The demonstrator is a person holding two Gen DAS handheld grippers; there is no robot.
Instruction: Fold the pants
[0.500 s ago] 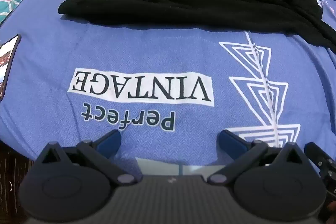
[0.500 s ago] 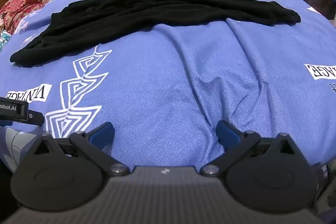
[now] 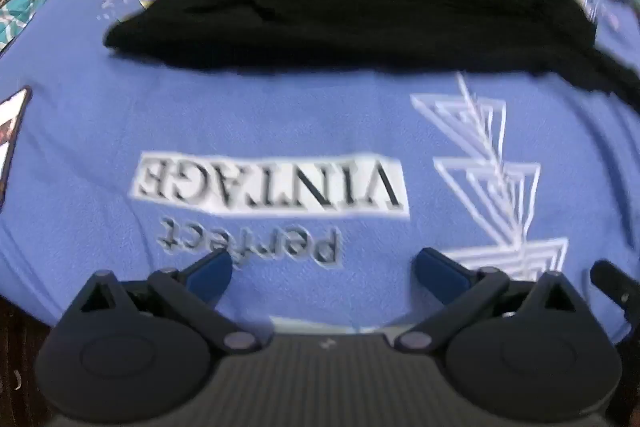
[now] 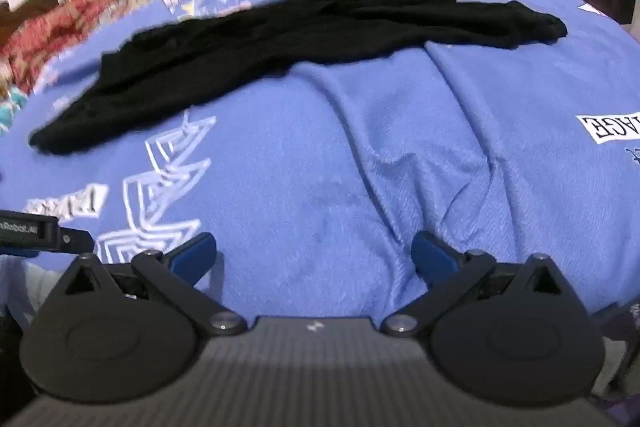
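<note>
I am holding both grippers, left (image 3: 322, 273) and right (image 4: 314, 253), agape above the "Perfect VINTAGE" sheet (image 3: 280, 123), pants (image 4: 280, 39) lying untouched.

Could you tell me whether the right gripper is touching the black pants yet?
Apart. The right wrist view shows the open right gripper over bare blue bedsheet, with the black pants lying farther ahead.

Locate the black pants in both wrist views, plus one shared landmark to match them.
Left wrist: black pants span the upper frame, far beyond the open jaws.
Right wrist: black pants run diagonally from lower left to upper right.
Shared landmark: the white zigzag print on the blue bedsheet.
</note>
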